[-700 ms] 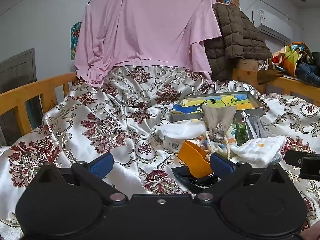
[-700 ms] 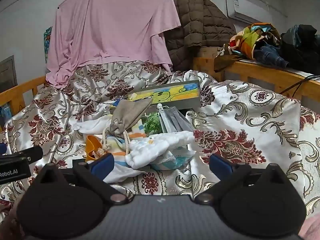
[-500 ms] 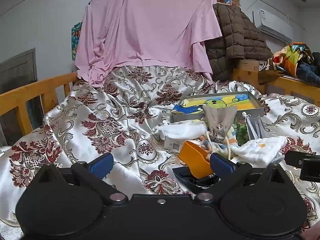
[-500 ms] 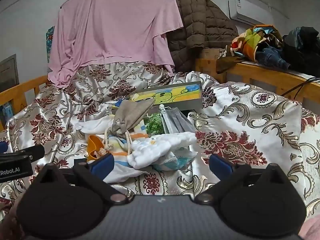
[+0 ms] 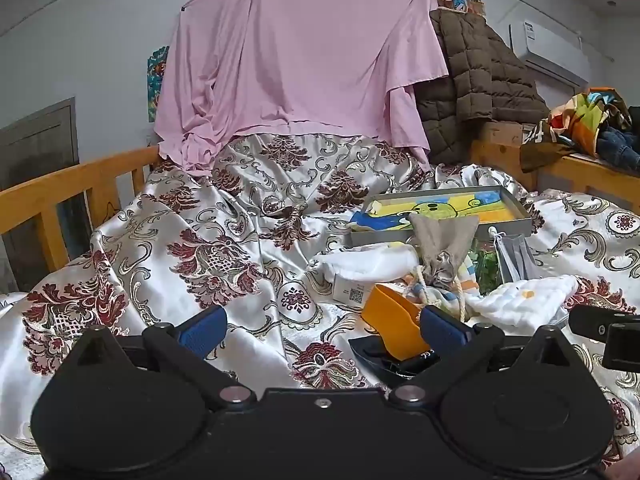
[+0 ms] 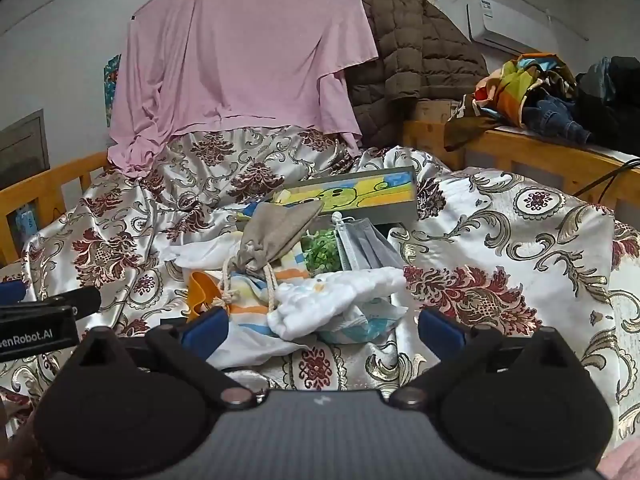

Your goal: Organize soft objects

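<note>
A heap of soft things lies on the satin bedspread [image 5: 224,256]: a grey drawstring pouch [image 6: 276,236], a white quilted cloth [image 6: 332,300], a striped cloth [image 6: 248,284], grey face masks [image 6: 368,246], a white bag [image 5: 364,262] and an orange piece [image 5: 394,330]. Behind it stands a grey tray [image 5: 520,210] lined with a yellow-and-blue picture. My left gripper [image 5: 322,326] is open and empty, left of the heap. My right gripper [image 6: 322,326] is open and empty, just in front of the white cloth.
A pink shirt [image 5: 300,68] and a brown quilted jacket [image 5: 476,80] hang at the head of the bed. Wooden rails [image 5: 52,196] run along the left. A wooden shelf [image 6: 540,152] at the right carries piled clothes. A black object [image 5: 384,356] lies under the orange piece.
The right gripper has edged slightly forward toward the heap. The left gripper has barely moved. Both stay open.
</note>
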A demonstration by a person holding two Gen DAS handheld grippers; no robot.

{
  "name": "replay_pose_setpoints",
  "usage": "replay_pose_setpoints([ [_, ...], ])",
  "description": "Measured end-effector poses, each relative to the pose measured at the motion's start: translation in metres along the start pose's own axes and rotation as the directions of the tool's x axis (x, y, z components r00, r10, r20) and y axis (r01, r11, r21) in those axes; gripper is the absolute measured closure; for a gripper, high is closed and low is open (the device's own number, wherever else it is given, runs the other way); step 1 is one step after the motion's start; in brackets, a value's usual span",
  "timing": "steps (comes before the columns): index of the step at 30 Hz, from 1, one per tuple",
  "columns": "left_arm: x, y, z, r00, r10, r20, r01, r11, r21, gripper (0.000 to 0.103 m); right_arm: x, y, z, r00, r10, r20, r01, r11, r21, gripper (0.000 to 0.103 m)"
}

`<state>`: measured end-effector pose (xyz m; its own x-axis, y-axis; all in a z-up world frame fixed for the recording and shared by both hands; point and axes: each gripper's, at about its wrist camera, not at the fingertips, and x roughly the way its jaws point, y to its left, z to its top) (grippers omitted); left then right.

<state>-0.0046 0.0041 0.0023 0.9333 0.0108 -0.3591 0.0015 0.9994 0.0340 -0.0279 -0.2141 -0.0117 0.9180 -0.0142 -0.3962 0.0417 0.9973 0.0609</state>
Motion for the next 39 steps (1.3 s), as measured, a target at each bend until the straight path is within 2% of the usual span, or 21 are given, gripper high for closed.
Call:
replay_pose_setpoints([
  [39, 0.0038, -0.0036, -0.0022, 1.000, 0.004, -0.003, -0.004, 1.000, 0.002, 0.001, -0.0007, 0.0015, -0.0003, 1.000, 0.011, 0.002, -0.011, 1.000, -0.003, 0.000],
])
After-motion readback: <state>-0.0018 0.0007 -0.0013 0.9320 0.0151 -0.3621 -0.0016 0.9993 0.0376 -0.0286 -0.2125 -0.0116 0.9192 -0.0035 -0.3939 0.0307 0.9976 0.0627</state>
